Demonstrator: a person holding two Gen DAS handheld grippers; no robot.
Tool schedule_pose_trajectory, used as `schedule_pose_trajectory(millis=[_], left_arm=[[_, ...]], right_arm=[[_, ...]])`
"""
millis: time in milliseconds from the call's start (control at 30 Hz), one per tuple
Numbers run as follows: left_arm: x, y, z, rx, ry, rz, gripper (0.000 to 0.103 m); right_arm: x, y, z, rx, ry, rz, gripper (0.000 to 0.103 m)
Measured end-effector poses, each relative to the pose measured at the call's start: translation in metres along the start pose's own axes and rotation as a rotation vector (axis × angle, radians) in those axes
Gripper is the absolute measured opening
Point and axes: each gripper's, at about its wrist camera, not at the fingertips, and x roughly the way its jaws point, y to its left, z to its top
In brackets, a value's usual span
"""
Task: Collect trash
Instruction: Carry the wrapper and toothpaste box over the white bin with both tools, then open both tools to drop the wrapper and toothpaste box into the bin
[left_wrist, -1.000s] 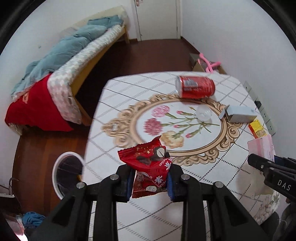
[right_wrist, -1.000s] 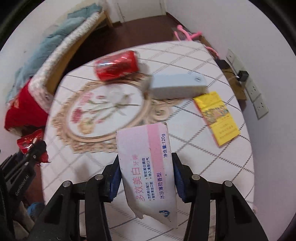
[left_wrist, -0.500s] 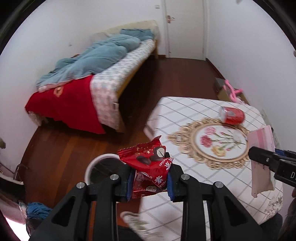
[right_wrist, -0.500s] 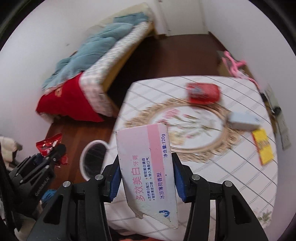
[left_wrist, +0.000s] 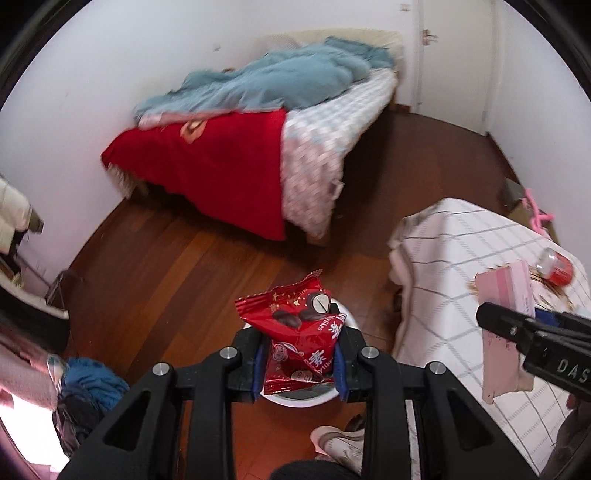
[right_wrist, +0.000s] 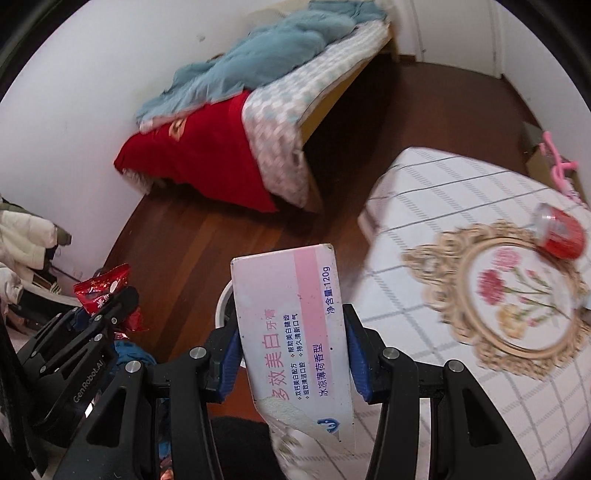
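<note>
My left gripper (left_wrist: 300, 363) is shut on a red snack wrapper (left_wrist: 299, 325) and holds it above a white trash bin (left_wrist: 295, 397) on the wooden floor. My right gripper (right_wrist: 291, 354) is shut on a pink and white toothpaste box (right_wrist: 291, 317), held over the floor beside the table; the bin's white rim (right_wrist: 223, 302) shows just behind the box. The right gripper and box also show in the left wrist view (left_wrist: 506, 325). The left gripper with the wrapper shows at the left of the right wrist view (right_wrist: 107, 291). A red soda can (right_wrist: 561, 232) lies on the table.
The table with a checked cloth (right_wrist: 424, 206) stands to the right. A bed with a red cover and blue blanket (left_wrist: 258, 122) stands beyond the floor. Clothes are piled at the left (left_wrist: 85, 384). A shoe (left_wrist: 340, 443) is below the bin.
Both grippers have swung left, away from the table and over the floor, carrying the wrapper and the box. The left gripper now hangs above the bin.
</note>
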Motion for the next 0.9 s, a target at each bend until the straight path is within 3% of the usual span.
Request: schedule_pose_trajectory(millis=[467,600,800,900], left_arm=[[0.161,0.049,-0.007,-0.092,0.264,-0.009,0.025],[0.187,0.050,-0.012,-0.105,0.325,-0.033,0.028],[0.206,0.057,-0.019,-0.147,0.378,-0.054,0.030],[0.207,0.062,-0.022,-0.159,0.379,-0.038,0.044]], right_arm=[[0.210,0.027,0.020,0.013,0.268,-0.008,0.051],[0.260,0.025,0.018,-0.005,0.326,-0.035,0.051],[0.302,0.025,0.024,-0.017,0.372,-0.041,0.051],[0.309,0.027,0.028,-0.029,0.367,-0.039,0.052]])
